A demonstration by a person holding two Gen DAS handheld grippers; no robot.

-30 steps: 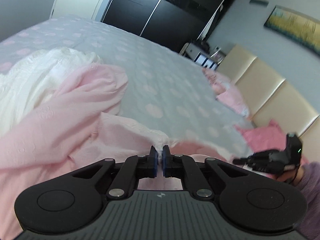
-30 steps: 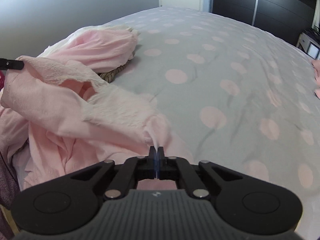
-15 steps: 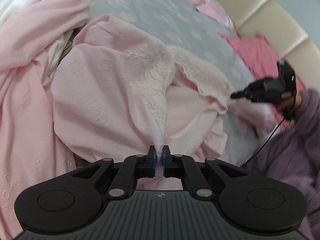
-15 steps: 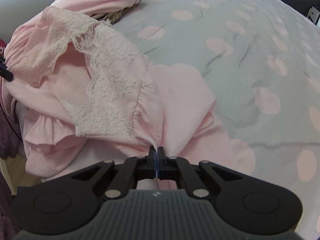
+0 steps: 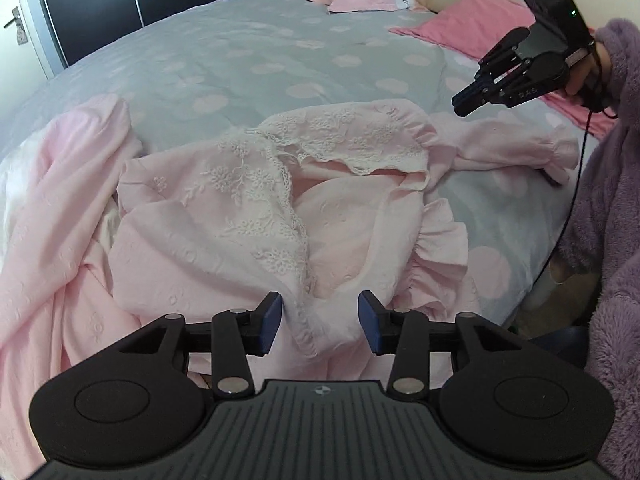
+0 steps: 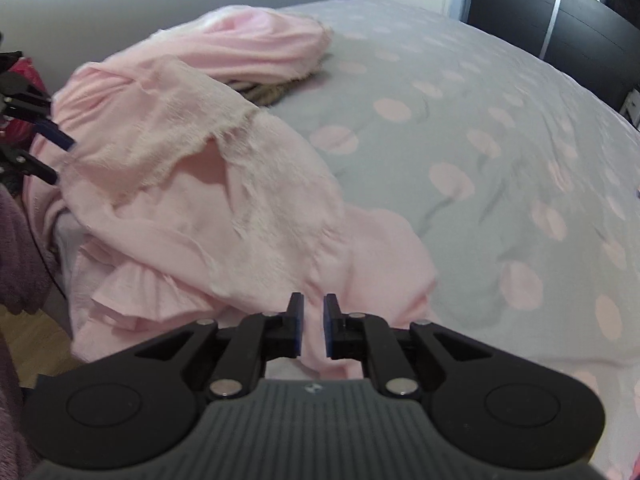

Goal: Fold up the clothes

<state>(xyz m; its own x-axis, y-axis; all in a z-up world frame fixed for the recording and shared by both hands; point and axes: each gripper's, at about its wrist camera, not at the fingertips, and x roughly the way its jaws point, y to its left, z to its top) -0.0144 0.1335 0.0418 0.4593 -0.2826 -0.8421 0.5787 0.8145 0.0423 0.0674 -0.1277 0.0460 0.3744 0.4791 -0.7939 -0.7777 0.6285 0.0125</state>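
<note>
Now, garment: pink lace-trimmed top (image 5: 248, 216) lying rumpled on the bed (image 5: 248, 64) near its front edge – neckline gaping upward, lace yoke turned toward the headboard side.
Left gripper (image 5: 319, 322): fingers (image 5: 269, 322) opening, spread either side of a ridge of the top's hem – cloth between them but not pressed by either pad, so released.
Right gripper (image 6: 311, 328): fingers (image 6: 295, 326) opening too, parted only narrowly, a fold of pink cloth in the gap; no visible pinch, so taken as let go. Seen from the left wrist view as well, raised above the far sleeve (image 5: 516, 146), apart from the fabric.
Long axis: judged to run sideways across the bed, from the heap of other pink and white clothes (image 5: 52, 216) on the left toward the outstretched sleeve on the right.
Bearing from the fingers: body of the top straight ahead of and just beyond the left pair; sleeve and ruffled cuff (image 5: 436, 256) off to that gripper's right, below the right gripper.
Nearer hand: left for the hem and body, right for the sleeve – a judgement only.
Step in hand: apparently laying the top flat; not yet smooth, no fold made.
Risk: loose hem bunched near the bed's edge, likely to slide or snag on a re-grasp.
</note>
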